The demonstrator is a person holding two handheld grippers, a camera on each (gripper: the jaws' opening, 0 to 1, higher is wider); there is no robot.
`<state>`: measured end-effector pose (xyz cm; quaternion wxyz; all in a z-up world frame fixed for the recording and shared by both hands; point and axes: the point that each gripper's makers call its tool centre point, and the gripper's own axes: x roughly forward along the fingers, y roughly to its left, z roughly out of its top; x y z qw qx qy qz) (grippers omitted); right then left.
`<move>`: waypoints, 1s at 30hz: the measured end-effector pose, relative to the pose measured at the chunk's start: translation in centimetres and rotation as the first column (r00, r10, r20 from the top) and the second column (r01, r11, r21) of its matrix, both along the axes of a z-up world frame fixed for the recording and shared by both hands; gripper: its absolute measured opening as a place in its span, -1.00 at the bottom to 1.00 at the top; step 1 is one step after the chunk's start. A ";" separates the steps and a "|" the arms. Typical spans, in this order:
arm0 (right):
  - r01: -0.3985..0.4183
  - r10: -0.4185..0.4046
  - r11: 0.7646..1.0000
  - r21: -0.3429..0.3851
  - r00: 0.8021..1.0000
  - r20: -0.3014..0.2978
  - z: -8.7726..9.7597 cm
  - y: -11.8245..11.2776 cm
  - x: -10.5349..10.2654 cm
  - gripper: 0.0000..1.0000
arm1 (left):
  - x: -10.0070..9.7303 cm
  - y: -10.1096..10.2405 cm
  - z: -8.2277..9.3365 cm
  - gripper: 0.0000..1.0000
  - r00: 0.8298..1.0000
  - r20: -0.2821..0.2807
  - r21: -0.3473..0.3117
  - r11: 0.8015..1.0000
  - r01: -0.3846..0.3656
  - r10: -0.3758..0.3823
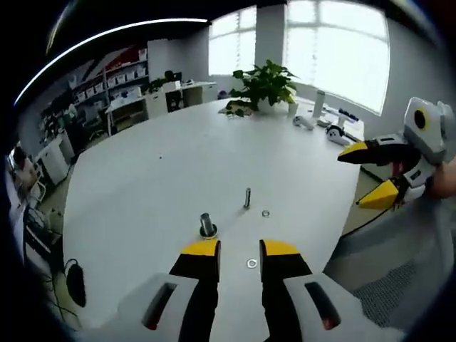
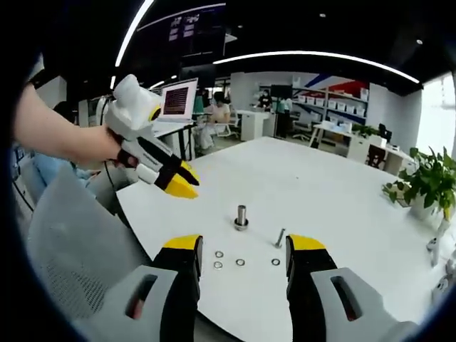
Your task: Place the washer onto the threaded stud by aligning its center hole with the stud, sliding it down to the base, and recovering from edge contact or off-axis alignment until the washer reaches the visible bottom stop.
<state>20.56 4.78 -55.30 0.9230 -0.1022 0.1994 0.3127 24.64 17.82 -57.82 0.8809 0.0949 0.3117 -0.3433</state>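
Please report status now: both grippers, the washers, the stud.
Left gripper open, right gripper open, both empty. Four washers loose on table, none picked. Stud upright, bare. Bolt lying beside; path clear.

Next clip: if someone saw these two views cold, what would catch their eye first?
Likely the yellow-tipped jaws, open at the bottom of each view, and the other gripper hanging in the air: the right gripper over the table's edge in the left gripper view, the left gripper in a hand in the right gripper view. Next, on the white round table, the upright threaded stud with small washers lying flat nearby.
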 end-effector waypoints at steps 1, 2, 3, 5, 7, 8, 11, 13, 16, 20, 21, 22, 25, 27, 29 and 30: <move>-0.003 0.003 1.000 -0.008 1.000 0.000 -0.1 0.0 0.0 -0.02 | -0.3 0.2 0.2 -0.61 1.000 -0.010 -0.026 0.999 -0.026 0.025; -0.003 0.003 1.000 -0.012 1.000 -0.001 -0.2 0.0 0.0 -0.02 | -0.4 0.3 0.4 -0.60 0.999 -0.012 -0.058 0.997 -0.052 0.051; -0.002 0.002 1.000 -0.013 1.000 -0.001 -0.2 -0.1 0.0 -0.02 | -0.7 0.3 0.7 -0.60 0.997 -0.010 -0.089 0.993 -0.072 0.071; 0.000 0.000 1.000 -0.017 1.000 -0.001 -0.2 -0.1 -0.1 -0.02 | -1.2 0.6 0.6 -0.59 0.997 -0.002 -0.085 0.993 -0.076 0.076; 0.000 0.000 1.000 -0.022 1.000 -0.004 -0.4 -0.2 0.0 -0.02 | -2.0 0.6 0.5 -0.62 0.997 0.004 -0.082 0.993 -0.079 0.080; -0.003 0.003 1.000 -0.022 1.000 -0.007 -0.4 -0.1 0.0 -0.02 | -2.1 0.6 1.2 -0.68 0.995 0.056 -0.091 0.993 -0.078 0.084; -0.010 0.010 1.000 -0.025 1.000 -0.003 -0.3 0.0 -0.1 -0.02 | -2.6 0.6 2.2 -0.69 0.991 0.077 -0.161 0.982 -0.094 0.108; -0.009 0.009 1.000 -0.028 1.000 -0.002 -0.3 0.0 -0.1 -0.02 | -2.9 0.9 2.4 -0.53 0.990 0.069 -0.185 0.977 -0.109 0.124; -0.004 0.004 0.999 -0.033 1.000 -0.007 -0.5 -0.1 -0.1 -0.02 | -3.2 1.4 2.8 -0.48 0.989 0.075 -0.178 0.978 -0.113 0.127; -0.004 0.004 1.000 -0.031 1.000 -0.012 -0.5 -0.1 -0.1 -0.02 | -3.8 1.9 4.0 -0.46 0.985 0.094 -0.205 0.971 -0.124 0.145; -0.005 0.004 1.000 -0.031 1.000 -0.014 -0.6 -0.1 -0.1 -0.02 | -4.1 2.2 4.2 -0.46 0.983 0.105 -0.207 0.970 -0.125 0.150; -0.005 0.005 1.000 -0.030 1.000 -0.016 -0.6 -0.1 -0.2 -0.02 | -4.2 2.4 4.5 -0.46 0.980 0.120 -0.212 0.969 -0.128 0.156; 0.000 -0.001 1.000 -0.022 1.000 -0.022 -0.6 -0.2 -0.2 -0.01 | -4.9 2.8 5.5 -0.44 0.973 0.151 -0.254 0.958 -0.133 0.175; 0.000 0.000 1.000 -0.024 1.000 -0.024 -0.7 -0.2 -0.1 -0.01 | -5.1 3.2 5.8 -0.42 0.967 0.182 -0.244 0.961 -0.132 0.179; -0.009 0.008 0.999 -0.030 1.000 -0.029 -0.9 0.0 -0.2 -0.01 | -5.2 3.7 6.0 -0.43 0.958 0.222 -0.223 0.966 -0.131 0.182; -0.018 0.017 0.999 -0.038 0.999 -0.029 -0.9 0.2 -0.3 -0.01 | -5.3 3.8 6.0 -0.43 0.956 0.229 -0.225 0.965 -0.132 0.184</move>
